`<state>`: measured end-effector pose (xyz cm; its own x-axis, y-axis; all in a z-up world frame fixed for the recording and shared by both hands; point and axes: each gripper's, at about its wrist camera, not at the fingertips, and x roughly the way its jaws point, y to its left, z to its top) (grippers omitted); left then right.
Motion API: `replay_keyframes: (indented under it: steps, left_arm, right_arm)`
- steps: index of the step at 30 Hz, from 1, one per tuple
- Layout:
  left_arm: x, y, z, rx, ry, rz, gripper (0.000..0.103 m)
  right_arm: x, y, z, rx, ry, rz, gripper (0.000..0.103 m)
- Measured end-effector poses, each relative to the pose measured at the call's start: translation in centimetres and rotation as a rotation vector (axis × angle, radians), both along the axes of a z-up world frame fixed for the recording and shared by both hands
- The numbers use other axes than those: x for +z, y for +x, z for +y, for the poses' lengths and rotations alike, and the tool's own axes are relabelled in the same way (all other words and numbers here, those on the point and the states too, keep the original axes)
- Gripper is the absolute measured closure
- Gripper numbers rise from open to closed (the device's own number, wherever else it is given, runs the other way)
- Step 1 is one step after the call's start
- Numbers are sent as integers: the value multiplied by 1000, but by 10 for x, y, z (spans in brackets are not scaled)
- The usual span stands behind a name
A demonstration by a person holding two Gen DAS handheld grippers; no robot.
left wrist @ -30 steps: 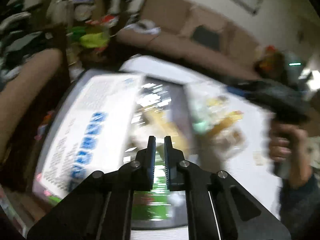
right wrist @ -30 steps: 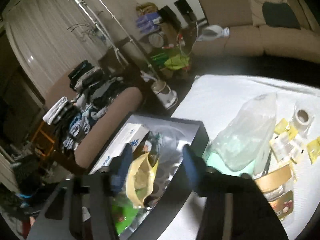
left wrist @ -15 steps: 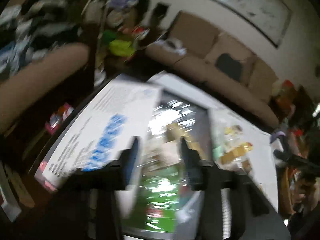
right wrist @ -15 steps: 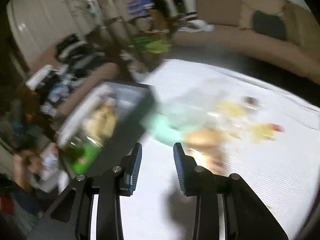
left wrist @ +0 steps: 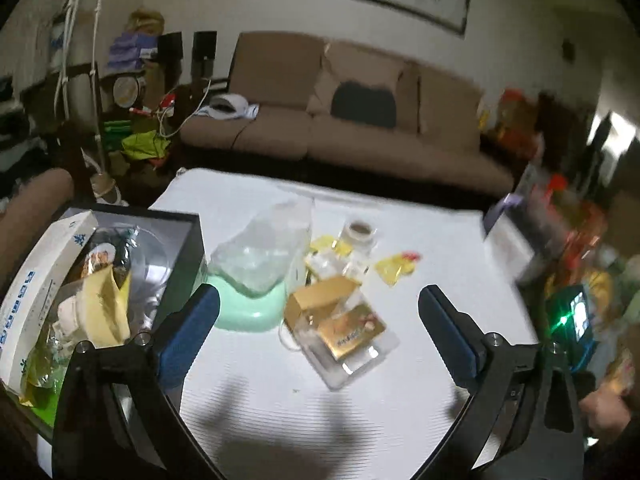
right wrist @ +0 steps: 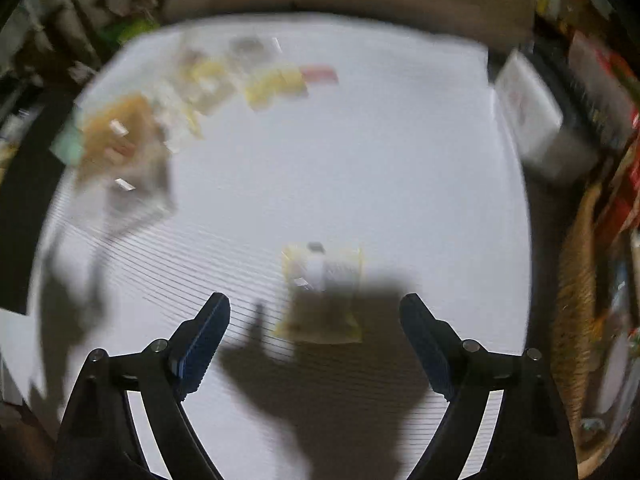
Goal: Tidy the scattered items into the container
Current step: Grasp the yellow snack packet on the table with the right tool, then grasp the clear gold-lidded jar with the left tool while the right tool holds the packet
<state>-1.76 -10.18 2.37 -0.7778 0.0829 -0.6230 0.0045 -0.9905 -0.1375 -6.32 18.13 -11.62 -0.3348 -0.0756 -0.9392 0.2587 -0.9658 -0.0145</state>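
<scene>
Lying flat on table (right wrist: pixel 320 152): blurred yellow packet (right wrist: pixel 322 294).

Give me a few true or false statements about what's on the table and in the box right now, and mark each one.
1. The left gripper holds the gold box. False: its jaws are opening, nothing between them.
2. The dark container at the table's left edge already has items in it. True.
3. A yellow packet lies on the white table ahead of the right gripper. True.
4. The clear plastic bag is inside the container. False: it sits on the mint-green dish beside it.
</scene>
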Motion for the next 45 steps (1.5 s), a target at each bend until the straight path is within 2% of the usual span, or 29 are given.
replay_keyframes:
  steps: [2, 4, 7, 8, 9, 10, 12, 15, 21, 23, 26, 28, 33, 36, 38, 45]
  left_arm:
    - [-12, -9, 8, 20, 4, -39, 3]
    - [-20, -16, 9, 37, 44, -70, 3]
    - [-30, -31, 8, 67, 67, -119, 3]
    - [-33, -33, 10, 74, 59, -129, 3]
    - [-38, -37, 12, 78, 43, -143, 3]
    - [-43, -39, 14, 84, 29, -156, 2]
    - [-55, -47, 18, 98, 9, -206, 0]
    - [-72, -60, 25, 86, 41, -275, 0]
    - [-91, -70, 47, 99, 51, -289, 0]
    - [-98, -71, 62, 72, 8, -301, 0]
    - [-100, -72, 78, 51, -47, -266, 0]
    - [-101, -77, 82, 57, -47, -249, 0]
    - [-124, -97, 75, 119, 19, -354, 0]
    - [-142, -104, 68, 117, 113, -451, 0]
    - [-148, -109, 69, 111, 110, -509, 0]
    - [-139, -98, 73, 92, 43, -457, 8]
  right_arm:
    - [-23, -10, -2, 20, 53, -33, 14]
    - [-35, -15, -4, 36, 89, -28, 14]
    - [-36, -14, -2, 77, 109, 18, 15]
    - [-35, -12, -1, 87, 94, 21, 21]
    - [-35, -11, 2, 92, 58, 13, 34]
    - [-35, -10, 6, 84, 2, -10, 41]
    - [-32, -9, 5, 81, -4, -18, 66]
    - [-30, -4, -1, 116, -28, -49, 73]
    - [-18, 14, -19, 149, -84, -75, 74]
    - [-10, 18, -19, 139, -86, -63, 74]
    - [2, 26, -22, 178, -19, -20, 73]
    - [9, 32, -20, 189, 16, 8, 73]
    - [7, 37, -8, 149, -22, 3, 73]
    - [0, 42, -4, 123, -51, -37, 73]
    - [-2, 45, -7, 124, -68, -51, 73]
    - [6, 53, -14, 150, -64, -29, 72]
